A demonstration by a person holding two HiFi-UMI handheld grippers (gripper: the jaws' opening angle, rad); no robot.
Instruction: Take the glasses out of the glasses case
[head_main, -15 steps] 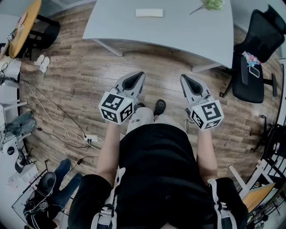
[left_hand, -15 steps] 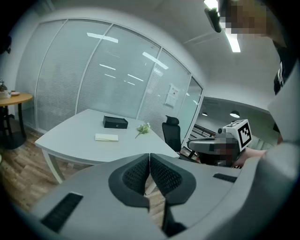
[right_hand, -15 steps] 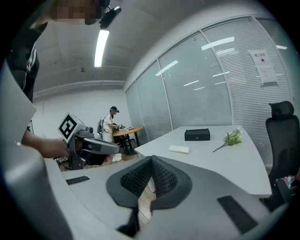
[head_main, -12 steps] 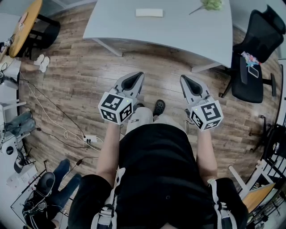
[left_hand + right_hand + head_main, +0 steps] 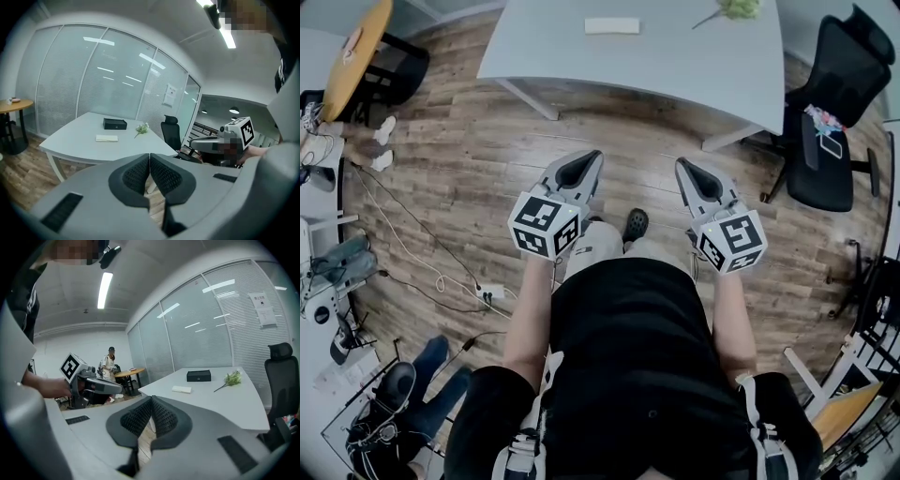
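A black glasses case [image 5: 115, 123] lies closed at the far side of the grey table [image 5: 675, 66]; it also shows in the right gripper view [image 5: 198, 376] and is cut off from the head view. My left gripper [image 5: 591, 159] and right gripper [image 5: 684, 167] hang side by side at waist height over the wooden floor, well short of the table. Both point towards it and slightly down. The left gripper [image 5: 149, 157] has its pads pressed together with nothing between them, and so does the right gripper [image 5: 151, 400].
A flat white pad [image 5: 613, 26] and a green sprig [image 5: 741, 9] lie on the table. A black office chair [image 5: 839, 103] stands at the right and a round wooden table [image 5: 352, 56] at the far left. Cables and a power strip [image 5: 490, 291] lie on the floor at my left.
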